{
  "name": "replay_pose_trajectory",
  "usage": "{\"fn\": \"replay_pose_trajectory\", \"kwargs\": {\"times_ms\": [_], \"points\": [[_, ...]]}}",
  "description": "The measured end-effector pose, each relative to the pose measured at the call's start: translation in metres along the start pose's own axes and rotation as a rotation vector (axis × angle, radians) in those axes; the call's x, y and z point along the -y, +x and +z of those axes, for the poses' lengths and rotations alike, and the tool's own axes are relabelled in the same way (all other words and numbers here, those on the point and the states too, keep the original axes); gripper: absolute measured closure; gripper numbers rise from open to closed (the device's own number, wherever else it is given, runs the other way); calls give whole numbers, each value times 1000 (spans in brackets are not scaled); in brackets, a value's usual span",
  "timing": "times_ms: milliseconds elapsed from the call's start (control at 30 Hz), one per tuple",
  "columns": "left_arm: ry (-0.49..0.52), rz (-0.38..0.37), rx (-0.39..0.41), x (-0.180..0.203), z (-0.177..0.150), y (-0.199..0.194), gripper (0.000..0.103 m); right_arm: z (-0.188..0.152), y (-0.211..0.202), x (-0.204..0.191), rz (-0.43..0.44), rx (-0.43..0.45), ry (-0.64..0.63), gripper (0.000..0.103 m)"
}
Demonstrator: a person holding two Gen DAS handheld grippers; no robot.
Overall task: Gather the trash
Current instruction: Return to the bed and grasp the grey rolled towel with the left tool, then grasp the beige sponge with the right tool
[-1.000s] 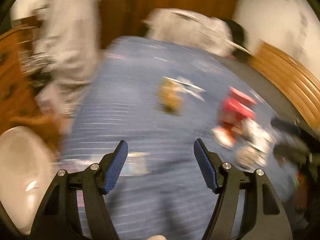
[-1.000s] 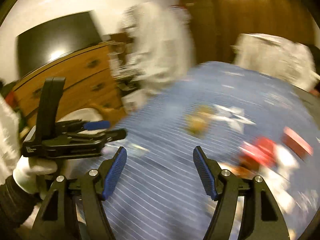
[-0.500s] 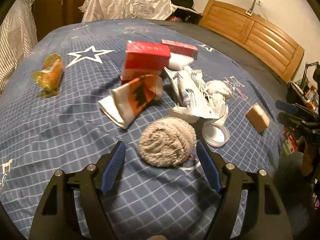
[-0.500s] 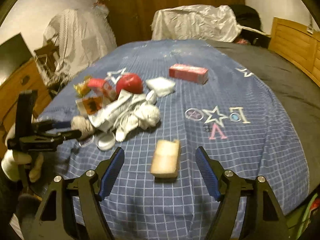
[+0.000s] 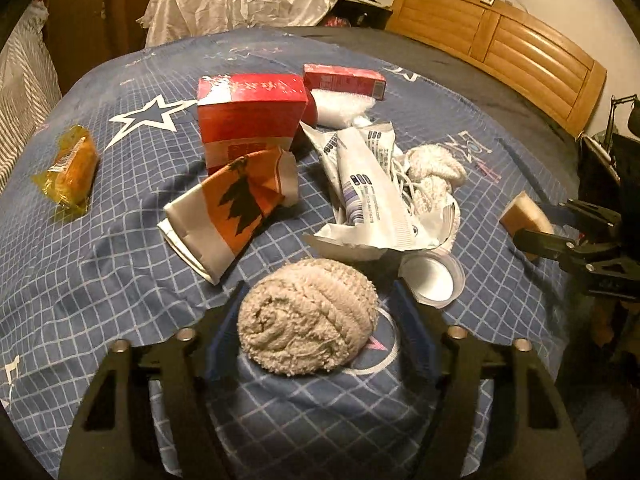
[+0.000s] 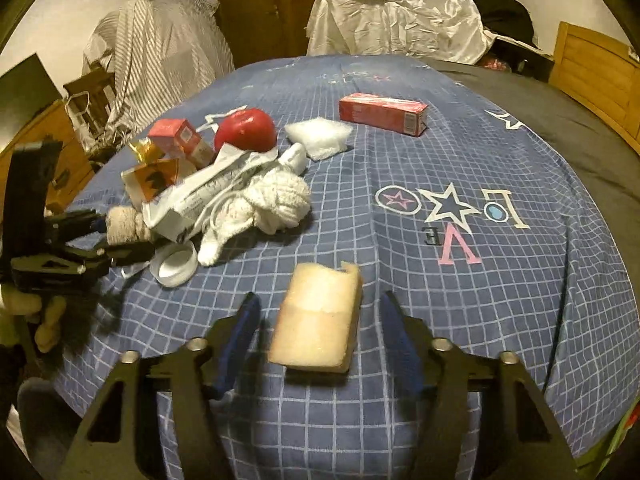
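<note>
Left hand-held gripper (image 5: 310, 326): jaws spread wide, one on each side of the fuzzy grey ball (image 5: 307, 316) on the near part of the bed (image 5: 100, 280); nothing is gripped yet, and I cannot tell whether the pads touch it.
Right hand-held gripper (image 6: 320, 340): equally wide open, straddling the tan sponge block (image 6: 318, 326) with clear gaps on both sides; it holds nothing.
Fuzzy grey ball: looks like rolled knit fabric, so probably light, soft and squashy. It should take a squeeze across its widest part, left to right, and will likely compress before the grip firms up.
Tan sponge block: appears light and spongy with a chipped far edge. Its long side faces look the best hold; the quilt beneath is soft, so pressing down may sink it.
Rest of the pile: beyond the ball lie a white lid (image 5: 432, 280), a crumpled white wrapper (image 5: 372, 200), a flattened orange paper cup (image 5: 232, 212), a red carton (image 5: 250, 116) and, far left, a yellow snack packet (image 5: 70, 170). All look light; the wrapper may be slippery.
Change from half a second ago: both grippers have advanced, so the ball and the block now sit deeper between the fingers; the jaw opening looks unchanged, and the trash has not moved.
</note>
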State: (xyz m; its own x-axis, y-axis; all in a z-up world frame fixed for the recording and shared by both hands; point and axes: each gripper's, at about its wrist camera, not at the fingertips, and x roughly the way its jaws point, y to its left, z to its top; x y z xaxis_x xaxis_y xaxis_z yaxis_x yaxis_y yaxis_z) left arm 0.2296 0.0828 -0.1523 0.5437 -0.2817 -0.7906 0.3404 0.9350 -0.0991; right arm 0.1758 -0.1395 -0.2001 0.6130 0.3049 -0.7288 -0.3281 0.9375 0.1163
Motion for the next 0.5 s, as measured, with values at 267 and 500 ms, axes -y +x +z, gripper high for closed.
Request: {"fn": "replay_pose_trajectory", "kwargs": {"times_ms": [267, 500], "points": [[-32, 67, 37, 7, -8, -10, 59, -6, -1, -3, -7, 58, -13, 71], [-143, 169, 182, 26, -32, -67, 59, -2, -51, -15, 13, 202, -45, 72]]}}
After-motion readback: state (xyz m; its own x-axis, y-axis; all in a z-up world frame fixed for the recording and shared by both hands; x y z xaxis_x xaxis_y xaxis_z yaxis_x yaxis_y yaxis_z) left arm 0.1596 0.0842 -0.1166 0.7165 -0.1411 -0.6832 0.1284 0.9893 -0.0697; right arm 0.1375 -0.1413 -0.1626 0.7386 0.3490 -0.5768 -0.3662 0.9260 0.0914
